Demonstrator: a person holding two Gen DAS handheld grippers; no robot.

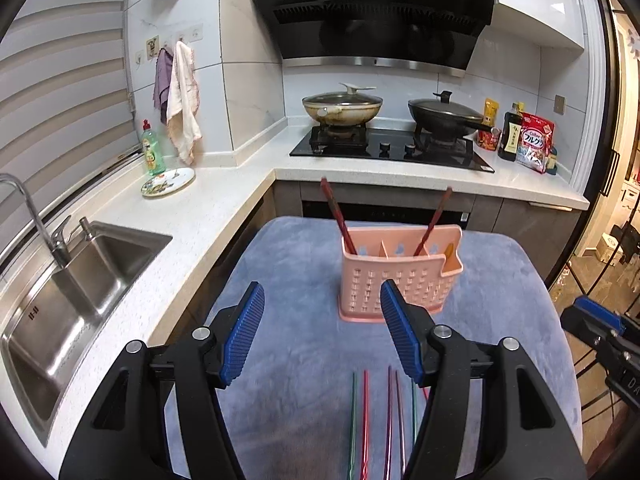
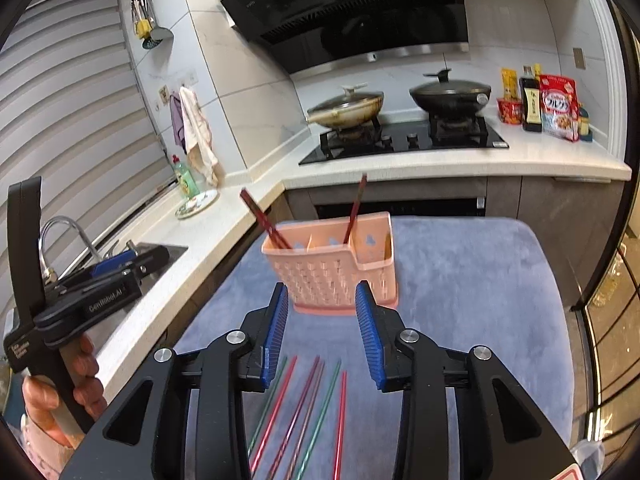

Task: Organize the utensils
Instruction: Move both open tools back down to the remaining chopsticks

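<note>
A pink perforated utensil holder (image 1: 394, 280) (image 2: 338, 270) stands on a blue-grey mat (image 1: 288, 272) (image 2: 460, 280). Dark red chopsticks (image 1: 338, 214) (image 2: 264, 218) lean out of its left compartment and another (image 1: 434, 220) (image 2: 356, 208) out of its middle one. Several loose chopsticks, green, red and purple (image 1: 376, 420) (image 2: 304, 408), lie on the mat under both grippers. My left gripper (image 1: 322, 336) is open and empty above them, short of the holder. My right gripper (image 2: 322, 336) is open and empty too. The left gripper also shows at the left in the right wrist view (image 2: 108, 280).
A steel sink (image 1: 68, 300) with faucet is at the left in the white counter (image 1: 208, 208). A decorated plate (image 1: 168, 182) and a green soap bottle (image 1: 153, 148) stand behind it. A stove with two lidded pans (image 1: 342, 106) and food packages (image 1: 532, 140) is at the back.
</note>
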